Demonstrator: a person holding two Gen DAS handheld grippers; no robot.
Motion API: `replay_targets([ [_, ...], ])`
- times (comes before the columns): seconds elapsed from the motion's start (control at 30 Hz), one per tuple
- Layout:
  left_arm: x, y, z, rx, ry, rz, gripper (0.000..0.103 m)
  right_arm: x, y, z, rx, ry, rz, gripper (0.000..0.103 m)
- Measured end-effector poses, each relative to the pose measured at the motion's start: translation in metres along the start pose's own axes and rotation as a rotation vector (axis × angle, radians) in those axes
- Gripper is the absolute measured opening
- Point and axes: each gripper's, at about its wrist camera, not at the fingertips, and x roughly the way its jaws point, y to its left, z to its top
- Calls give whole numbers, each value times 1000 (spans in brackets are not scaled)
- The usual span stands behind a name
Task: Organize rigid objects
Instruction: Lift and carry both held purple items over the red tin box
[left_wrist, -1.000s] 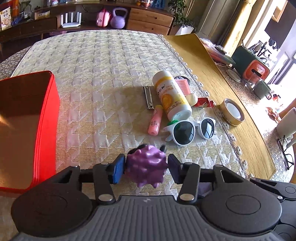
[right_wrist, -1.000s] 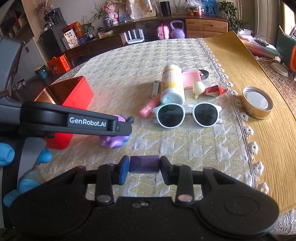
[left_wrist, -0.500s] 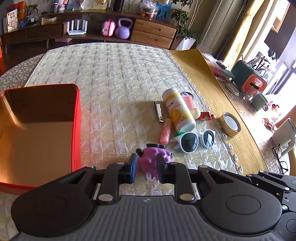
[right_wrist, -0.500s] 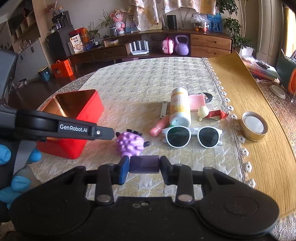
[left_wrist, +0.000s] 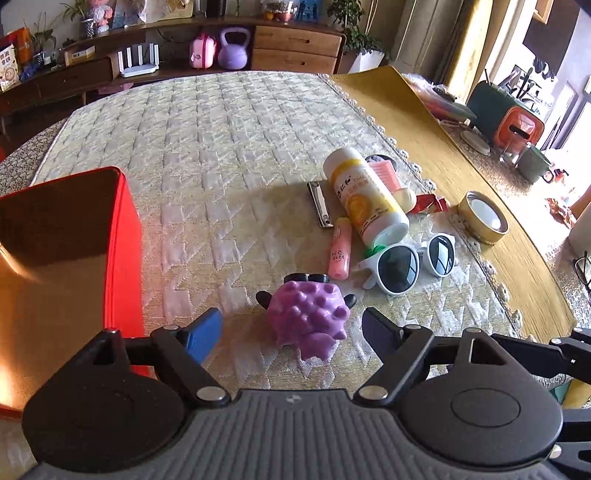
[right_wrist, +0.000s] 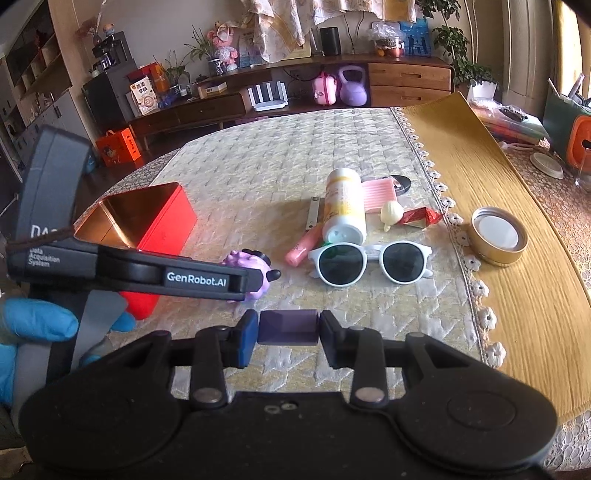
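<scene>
A purple knobbly toy (left_wrist: 308, 319) with small black feet sits on the quilted cloth, right of the open red tin (left_wrist: 122, 236). My left gripper (left_wrist: 291, 328) straddles the toy with its jaws opening wide, and neither blue pad (left_wrist: 205, 332) touches it. In the right wrist view the toy (right_wrist: 245, 262) shows partly behind the left gripper's black finger. My right gripper (right_wrist: 288, 332) is shut on a small dark purple block (right_wrist: 288, 325) above the cloth, nearer than the toy. A blue-gloved hand (right_wrist: 37, 321) holds the left tool.
Right of the toy lie a pink tube (left_wrist: 340, 251), white sunglasses (left_wrist: 406, 264), a white and yellow bottle (left_wrist: 364, 199), a nail clipper (left_wrist: 320, 203), a pink comb (left_wrist: 384, 171) and a red wrapper (left_wrist: 432, 203). A gold lid (left_wrist: 482, 218) rests on the yellow mat.
My left gripper, which was squeezing the purple toy, has opened wide and the toy now rests free on the cloth. The right gripper still holds its block in the same place.
</scene>
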Motion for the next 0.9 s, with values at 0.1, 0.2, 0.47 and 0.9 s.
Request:
replay_targets([
  [0.1, 11, -2, 2, 9, 8, 26, 83, 3, -6, -2, 12, 7, 6, 36],
  [0.2, 17, -4, 3, 20, 14, 24, 83, 5, -9, -4, 19, 11, 13, 36],
  [0.47, 24, -5, 3, 17, 23, 29, 66, 6, -13, -7, 31, 15, 23, 36],
  [0.9, -7, 4, 0, -24, 11, 68, 63, -6, 5, -2, -14, -9, 26, 36],
])
